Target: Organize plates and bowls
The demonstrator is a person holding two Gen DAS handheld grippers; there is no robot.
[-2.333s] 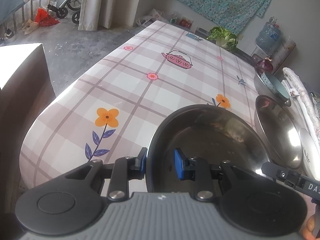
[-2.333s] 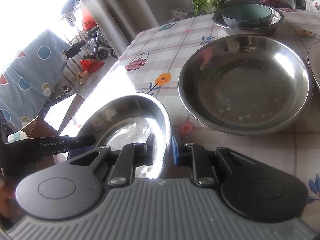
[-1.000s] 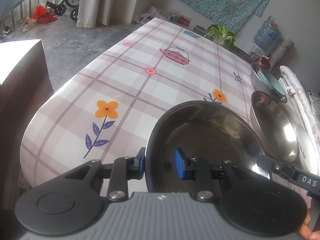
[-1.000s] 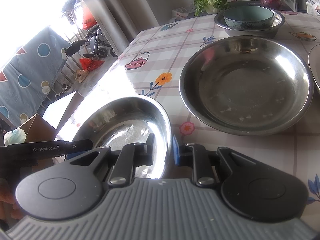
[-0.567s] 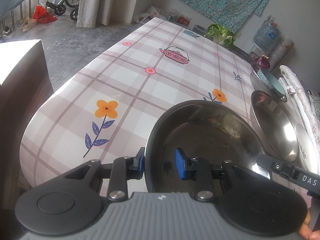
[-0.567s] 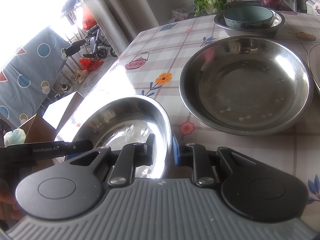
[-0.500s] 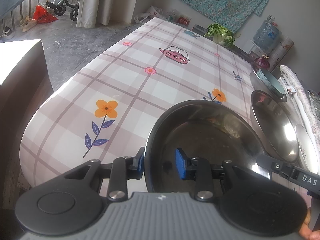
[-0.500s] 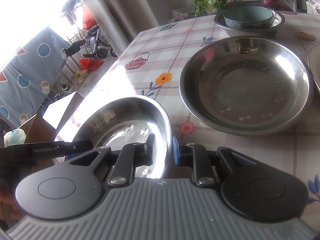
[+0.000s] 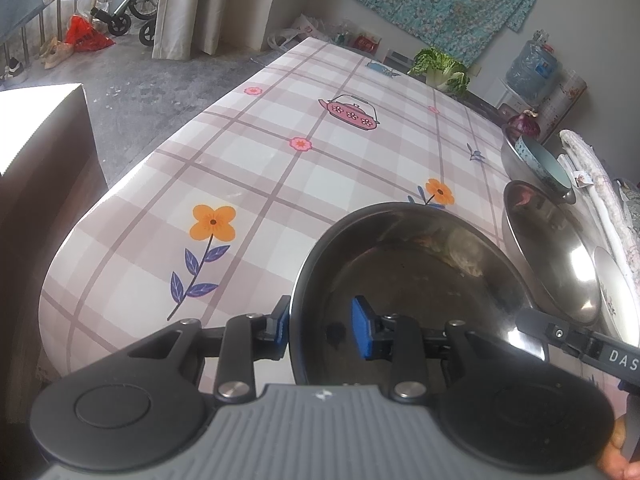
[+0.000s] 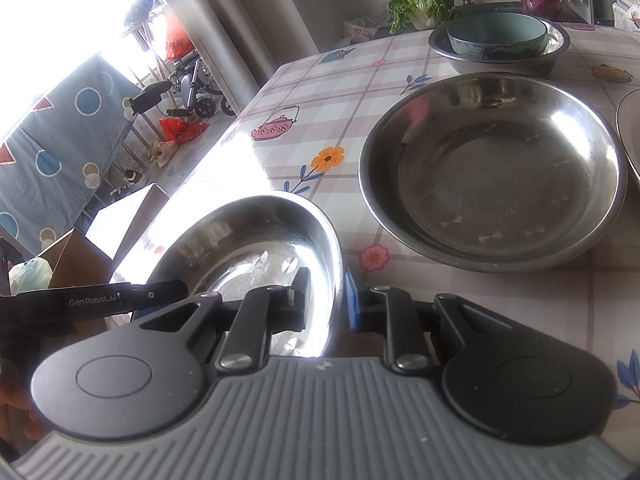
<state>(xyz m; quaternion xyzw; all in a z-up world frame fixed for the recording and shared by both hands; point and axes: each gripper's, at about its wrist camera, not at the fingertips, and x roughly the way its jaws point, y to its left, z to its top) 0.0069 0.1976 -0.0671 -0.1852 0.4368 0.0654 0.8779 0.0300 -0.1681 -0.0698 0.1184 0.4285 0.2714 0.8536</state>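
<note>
The right gripper [image 10: 323, 295] had its blue pads clamped on the near rim of the smaller round stainless-steel bowl [image 10: 256, 248], one pad inside and one outside. The left gripper [image 9: 320, 322] straddled the opposite rim of that same bowl [image 9: 408, 276]: its outer pad lay against the wall, but the inner pad [image 9: 361, 332] stood clear of the metal, so that side looked loose, not gripping.

The bowl sat at the near end of the checked, flower-printed tablecloth [image 9: 280, 168], close to the table's rounded near edge. Just beyond it lay the wide, shallow stainless-steel basin [image 10: 492, 168], and further up the cloth a pale teal ceramic bowl [image 10: 496, 34] nested inside another steel basin [image 10: 552, 60].

To nest the small bowl well, the loose side would probably need either to close firmly or to back off entirely, so that one secure pinch carries it; the bowl should be kept level and lowered centrally into the basin, as thin polished rims slip easily.

Both grippers pointed steeply downward from opposite sides of the bowl, each visible in the other's view.
</note>
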